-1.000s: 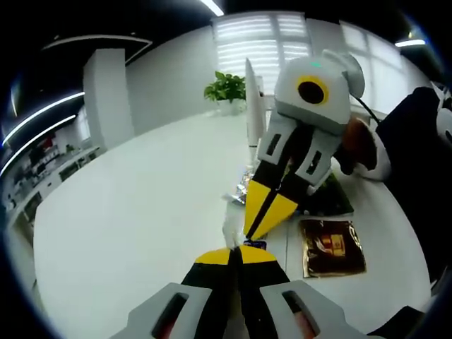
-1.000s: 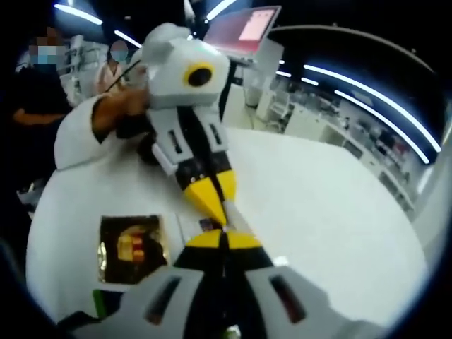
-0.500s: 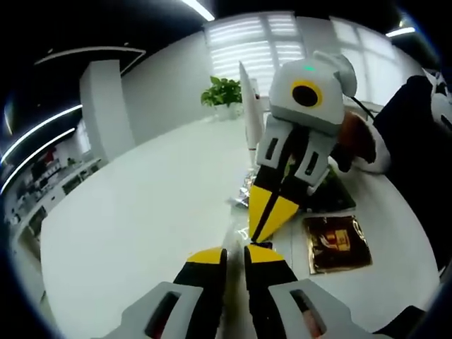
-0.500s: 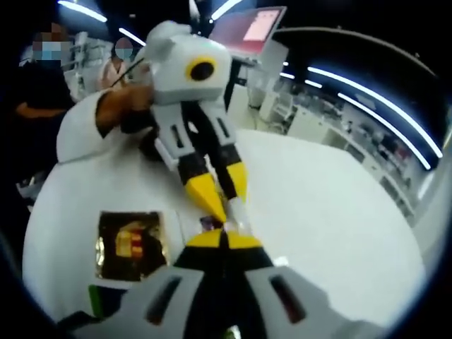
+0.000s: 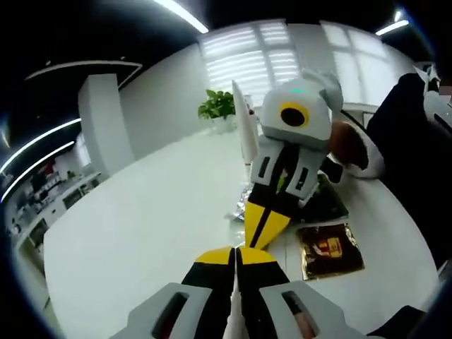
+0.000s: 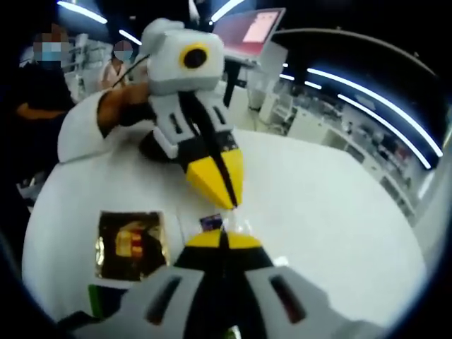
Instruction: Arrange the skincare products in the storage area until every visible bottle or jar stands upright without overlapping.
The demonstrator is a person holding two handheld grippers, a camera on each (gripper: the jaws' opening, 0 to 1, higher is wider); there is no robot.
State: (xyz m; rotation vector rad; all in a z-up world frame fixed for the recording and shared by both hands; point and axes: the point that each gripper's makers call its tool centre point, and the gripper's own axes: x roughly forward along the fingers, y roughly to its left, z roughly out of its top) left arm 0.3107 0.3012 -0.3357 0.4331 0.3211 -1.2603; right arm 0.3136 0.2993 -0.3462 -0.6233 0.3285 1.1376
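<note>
A broad white desk (image 5: pixel 141 226) stretches away in the left gripper view, glossy and bare across its far side. On it lies a flat dark brown packet with gold print (image 5: pixel 330 250), and just beyond that a dark green flat item (image 5: pixel 330 201) beside a crinkled clear wrapper (image 5: pixel 239 205). In the right gripper view the same desk (image 6: pixel 332 212) carries that brown packet (image 6: pixel 132 244) (lying flat, gold edges catching light), with a small purple-marked item (image 6: pixel 210 222) just beside it.

No legible text; print on gold-brown sachet (image 5: pixel 330 250) (image 6: pixel 131 244) too blurred to read.
</note>
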